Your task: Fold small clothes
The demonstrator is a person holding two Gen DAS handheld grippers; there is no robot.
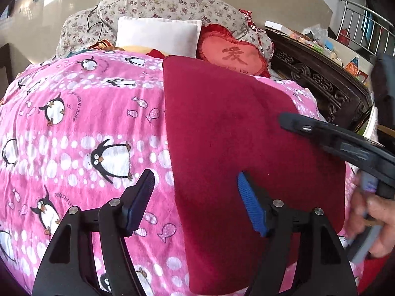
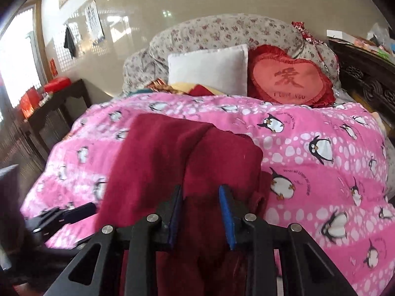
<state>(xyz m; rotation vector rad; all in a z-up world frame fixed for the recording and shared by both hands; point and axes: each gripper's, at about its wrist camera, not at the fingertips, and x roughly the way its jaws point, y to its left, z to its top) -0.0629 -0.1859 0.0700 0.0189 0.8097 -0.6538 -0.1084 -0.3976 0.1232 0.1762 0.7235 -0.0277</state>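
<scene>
A dark red cloth [image 1: 242, 153] lies flat on a pink penguin quilt [image 1: 86, 128] that covers the bed. In the left wrist view the left gripper [image 1: 195, 202] hovers over the cloth's left edge with its jaws spread wide, one finger above the quilt, the other above the cloth, holding nothing. The right gripper [image 1: 345, 143] reaches in from the right above the cloth's right side, blurred, with the hand [image 1: 372, 222] behind it.

In the right wrist view the right gripper [image 2: 201, 212] sits low over the cloth [image 2: 187, 162], whose near part is bunched into folds. Its jaws stand apart with cloth between them; I cannot tell whether they pinch it. The left gripper [image 2: 64, 214] shows at the left, blurred.

At the bed's head lean a white pillow [image 2: 209, 69], a red heart cushion [image 2: 288, 81] and a floral bolster [image 2: 222, 32].
</scene>
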